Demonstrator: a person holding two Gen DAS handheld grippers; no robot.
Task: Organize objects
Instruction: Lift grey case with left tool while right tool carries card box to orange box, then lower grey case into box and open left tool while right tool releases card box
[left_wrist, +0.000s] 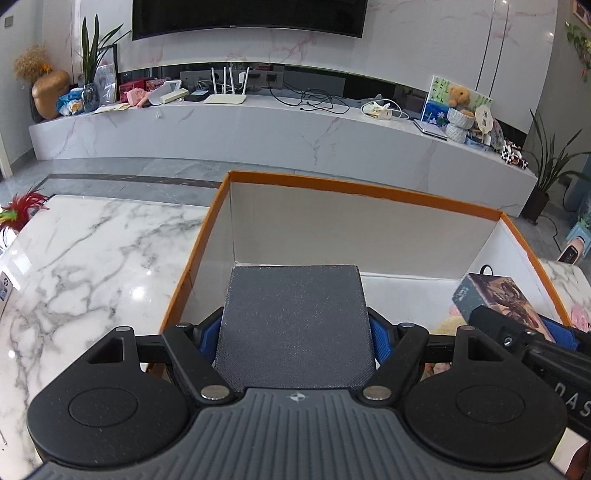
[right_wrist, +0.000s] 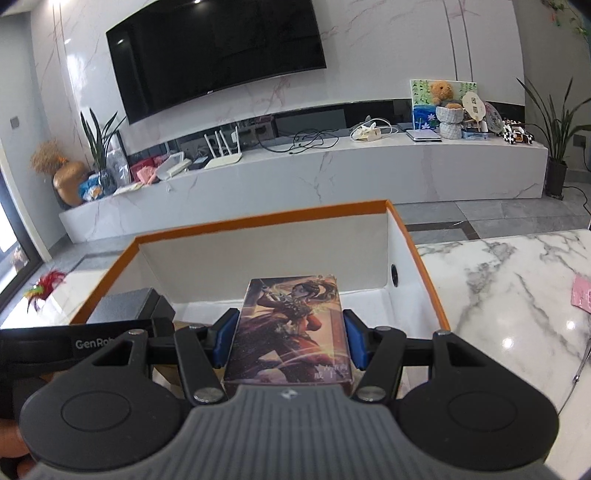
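Observation:
My left gripper (left_wrist: 293, 332) is shut on a dark grey textured box (left_wrist: 293, 325), its blue pads pressed on both sides, holding it over the left half of an orange-rimmed white carton (left_wrist: 354, 190). My right gripper (right_wrist: 290, 332) is shut on a picture box (right_wrist: 291, 328) printed with a warrior figure, held over the carton (right_wrist: 266, 216) toward its right half. The picture box (left_wrist: 498, 299) and the right gripper show at the right of the left wrist view. The grey box (right_wrist: 123, 304) shows at the left of the right wrist view.
The carton stands on a white marble table (left_wrist: 92, 266). A red feather toy (left_wrist: 22, 212) lies at its left edge, a pink item (right_wrist: 581, 293) at its right. Something yellowish (left_wrist: 445, 326) lies on the carton floor. A TV bench (left_wrist: 258, 129) with clutter runs along the back wall.

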